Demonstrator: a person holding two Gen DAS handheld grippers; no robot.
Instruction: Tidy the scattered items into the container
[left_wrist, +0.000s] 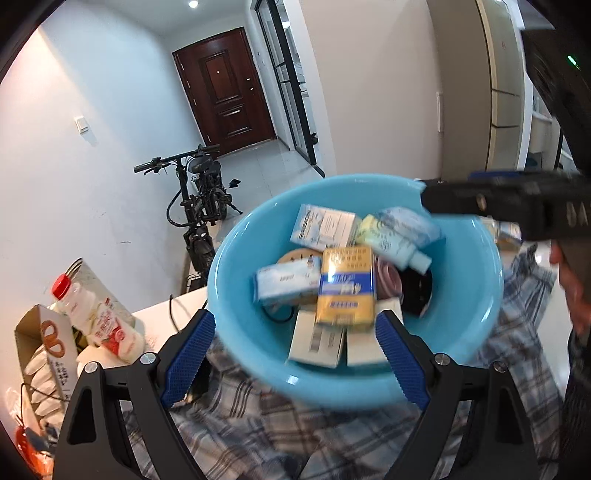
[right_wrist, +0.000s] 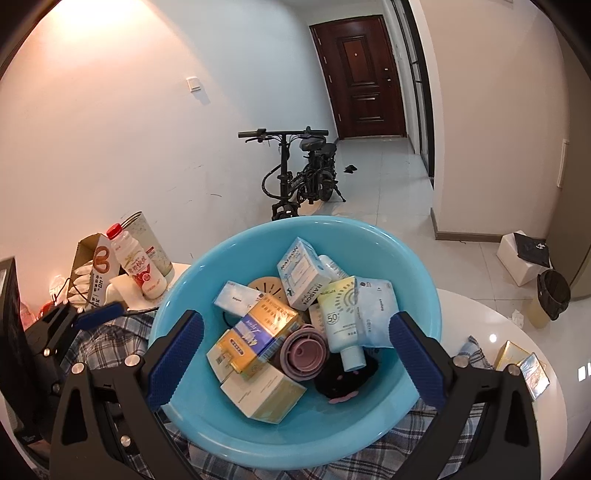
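Your right gripper (right_wrist: 295, 354) is spread wide and empty, both blue pads hanging over the near half of the blue basin (right_wrist: 207, 443). Your left gripper (left_wrist: 295, 354) is also spread and holds nothing; its view is motion-blurred, with the near basin rim between its pads. In the right wrist view the left gripper's tip shows at the basin's left side, just off the rim.

The basin sits on the plaid cloth (right_wrist: 110, 332) straight ahead of both tools and is already piled up: yellow-and-blue box (right_wrist: 255, 332), sunscreen tube (right_wrist: 341, 321), white-blue carton (right_wrist: 301, 275), purple cup (right_wrist: 303, 350), more boxes underneath.

What looks left outside: the small gold boxes (right_wrist: 521, 363) on the white table (right_wrist: 480, 314), to the right of the basin. They lie right and slightly near of your right gripper, well apart from the left one, so the right hand is the nearer. Their long axis can't be read at the fisheye edge. The bottle (right_wrist: 135, 264) and snack carton (right_wrist: 94, 269) at far left may just be clutter; can't tell.
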